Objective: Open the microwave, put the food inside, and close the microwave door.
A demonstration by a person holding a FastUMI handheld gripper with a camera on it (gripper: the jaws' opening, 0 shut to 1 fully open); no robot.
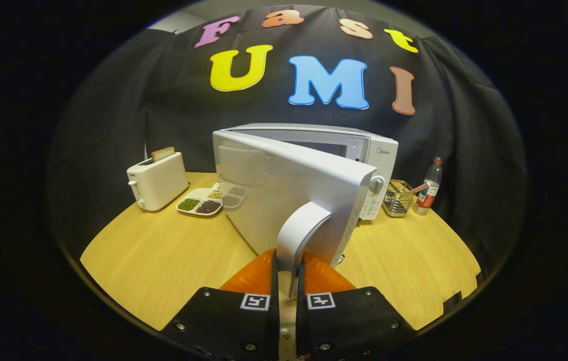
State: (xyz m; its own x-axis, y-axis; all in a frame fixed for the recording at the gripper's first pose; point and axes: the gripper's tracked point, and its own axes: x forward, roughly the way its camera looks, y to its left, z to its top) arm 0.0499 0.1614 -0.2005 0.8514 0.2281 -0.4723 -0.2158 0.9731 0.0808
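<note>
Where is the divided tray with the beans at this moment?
In the gripper view, the divided tray lies on the wooden table, between the toaster and the open microwave door, far beyond the fingers.

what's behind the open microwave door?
The door is swung partway out, the tongs shut on its handle. It hides most of the cavity and one end of the divided tray. Above it, a strip of the microwave's opening shows; contents can't be told.

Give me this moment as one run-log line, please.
phase: opening door | gripper: shut on door handle | microwave door: partly open | divided food tray: on table, beside toaster
</note>
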